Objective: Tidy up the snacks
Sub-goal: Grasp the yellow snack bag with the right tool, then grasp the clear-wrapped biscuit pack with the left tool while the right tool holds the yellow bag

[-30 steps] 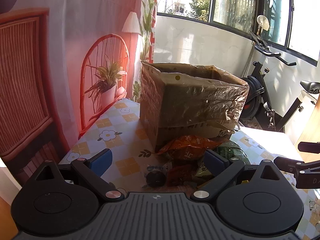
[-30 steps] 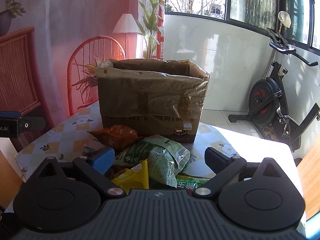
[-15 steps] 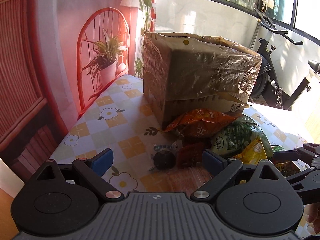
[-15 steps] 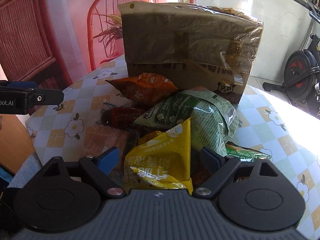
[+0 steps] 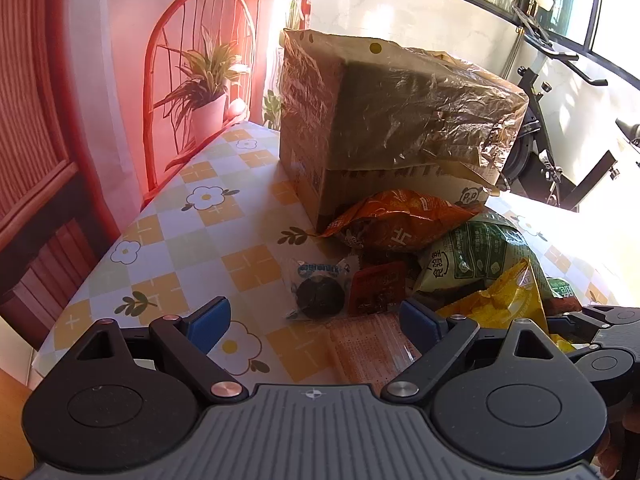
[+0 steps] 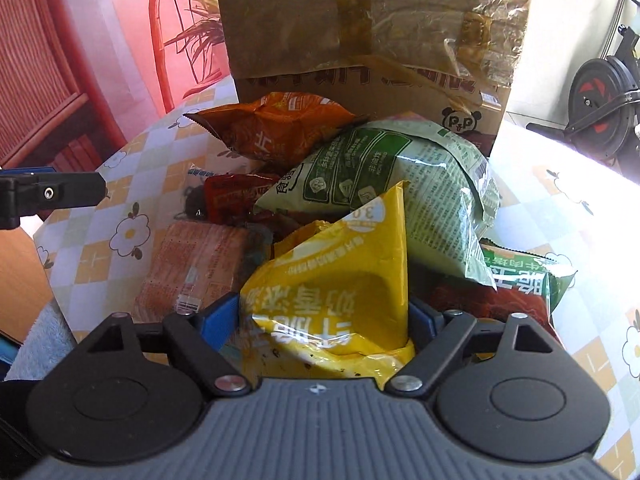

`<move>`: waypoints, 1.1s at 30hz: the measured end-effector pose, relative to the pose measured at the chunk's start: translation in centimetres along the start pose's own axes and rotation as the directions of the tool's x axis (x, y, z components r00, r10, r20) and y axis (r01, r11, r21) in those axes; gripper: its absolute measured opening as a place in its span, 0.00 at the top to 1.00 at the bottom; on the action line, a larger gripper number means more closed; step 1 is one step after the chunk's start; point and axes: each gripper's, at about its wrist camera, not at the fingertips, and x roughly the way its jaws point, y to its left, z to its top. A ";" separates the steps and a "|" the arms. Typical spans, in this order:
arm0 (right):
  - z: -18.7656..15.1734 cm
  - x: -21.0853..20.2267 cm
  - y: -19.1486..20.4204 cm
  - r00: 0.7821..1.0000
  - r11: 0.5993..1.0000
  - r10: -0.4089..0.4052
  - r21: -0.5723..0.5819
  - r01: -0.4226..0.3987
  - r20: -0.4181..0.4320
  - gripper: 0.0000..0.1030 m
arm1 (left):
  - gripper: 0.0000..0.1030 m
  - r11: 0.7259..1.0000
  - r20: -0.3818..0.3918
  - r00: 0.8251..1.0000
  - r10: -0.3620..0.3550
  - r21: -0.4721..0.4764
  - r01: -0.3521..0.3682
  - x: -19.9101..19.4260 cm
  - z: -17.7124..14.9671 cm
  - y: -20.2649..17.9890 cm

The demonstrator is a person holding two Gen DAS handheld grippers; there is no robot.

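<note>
Sunlit checkered table (image 6: 580, 248) is seen. Between the closing jaws of the right gripper (image 6: 324, 320) the yellow bag (image 6: 332, 300) is placed, pointing far toward the box (image 6: 372, 40); the left gripper (image 5: 316, 320) is kept open, empty.

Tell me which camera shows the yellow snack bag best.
The right wrist view: the yellow snack bag fills the centre, between the right tool's jaws. The left wrist view shows only its crumpled top at the right.

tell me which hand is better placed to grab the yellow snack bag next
Right. The right tongs already straddle the yellow snack bag, jaws just closing around it. The left tongs stand open over the tablecloth, the bag off to their right.
</note>
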 end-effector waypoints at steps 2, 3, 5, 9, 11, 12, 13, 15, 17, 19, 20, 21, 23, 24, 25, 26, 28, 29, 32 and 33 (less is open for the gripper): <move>-0.1 -0.1 0.0 1.000 1.000 0.001 0.008 -0.001 -0.001 0.17 | 0.11 1.000 -0.015 1.000 -0.007 -0.001 0.007 0.4 -0.1 -0.2; -0.1 -0.2 -0.1 1.000 1.000 0.003 0.011 -0.003 -0.002 0.17 | 0.11 1.000 -0.024 1.000 -0.011 -0.001 0.011 0.6 -0.2 -0.3; -0.3 -0.3 -0.1 1.000 1.000 0.007 0.018 -0.007 -0.001 0.18 | 0.11 1.000 -0.038 0.999 -0.015 0.002 0.015 0.8 -0.3 -0.6; -0.5 -0.6 -0.3 1.000 0.999 0.025 0.033 -0.026 0.011 0.23 | 0.11 1.000 -0.070 0.997 -0.018 0.012 0.019 1.3 -0.6 -1.0; -0.6 -1.0 -0.3 0.999 0.999 0.037 0.035 -0.038 0.025 0.25 | 0.11 1.000 -0.082 0.996 -0.019 0.013 0.020 1.6 -0.8 -1.1; -0.7 -1.2 -0.3 0.999 0.998 0.042 0.036 -0.043 0.030 0.26 | 0.11 1.000 -0.087 0.996 -0.020 0.012 0.021 1.7 -0.9 -1.1; -0.8 -1.4 -0.3 0.998 0.998 0.047 0.035 -0.048 0.035 0.28 | 0.11 1.000 -0.091 0.996 -0.021 0.011 0.022 1.8 -0.9 -1.1; -1.0 -1.7 -0.2 0.998 0.998 0.049 0.033 -0.050 0.042 0.30 | 0.11 1.000 -0.103 0.994 -0.021 0.007 0.022 2.0 -1.0 -1.2; -1.0 -1.9 -0.3 0.998 0.998 0.049 0.036 -0.050 0.047 0.31 | 0.11 1.000 -0.111 0.994 -0.025 0.003 0.025 2.2 -1.1 -1.2; -1.1 -2.0 -0.4 0.997 0.998 0.050 0.043 -0.053 0.052 0.31 | 0.11 1.000 -0.118 0.993 -0.029 0.002 0.029 2.3 -1.1 -1.3; -1.2 -2.1 -0.5 0.997 0.998 0.050 0.047 -0.053 0.054 0.31 | 0.11 1.000 -0.121 0.992 -0.030 0.002 0.031 2.4 -1.1 -1.4; -1.2 -2.2 -0.6 0.997 0.997 0.051 0.050 -0.054 0.059 0.32 | 0.11 0.999 -0.124 0.992 -0.033 0.001 0.033 2.4 -1.2 -1.4; -1.3 -2.5 -0.6 0.996 0.997 0.060 0.049 -0.064 0.069 0.33 | 0.11 0.999 -0.126 0.991 -0.037 -0.003 0.037 2.5 -1.2 -1.4; -1.4 -2.7 -0.6 0.995 0.997 0.067 0.044 -0.071 0.077 0.33 | 0.11 0.999 -0.126 0.991 -0.035 -0.005 0.035 2.4 -1.2 -1.4; -1.5 -3.0 -0.5 0.994 0.996 0.071 0.039 -0.075 0.085 0.35 | 0.11 0.999 -0.126 0.991 -0.035 -0.006 0.034 2.4 -1.2 -1.4; -1.5 -3.2 -0.5 0.993 0.996 0.074 0.036 -0.078 0.092 0.35 | 0.11 0.999 -0.126 0.991 -0.035 -0.007 0.034 2.4 -1.2 -1.4; -1.4 -3.8 -0.5 0.990 0.996 0.083 0.033 -0.087 0.112 0.35 | 0.11 0.999 -0.125 0.992 -0.036 -0.011 0.035 2.3 -1.1 -1.3; -1.4 -3.9 -0.5 0.990 0.995 0.084 0.034 -0.089 0.117 0.35 | 0.11 0.999 -0.124 0.992 -0.037 -0.012 0.036 2.3 -1.0 -1.3; -1.1 -4.4 -0.5 0.989 0.995 0.084 0.040 -0.089 0.124 0.35 | 0.11 0.999 -0.117 0.993 -0.034 -0.015 0.032 2.2 -0.9 -1.4; -1.0 -4.5 -0.6 0.989 0.995 0.081 0.041 -0.087 0.125 0.36 | 0.11 0.999 -0.115 0.993 -0.036 -0.017 0.034 2.2 -0.8 -1.5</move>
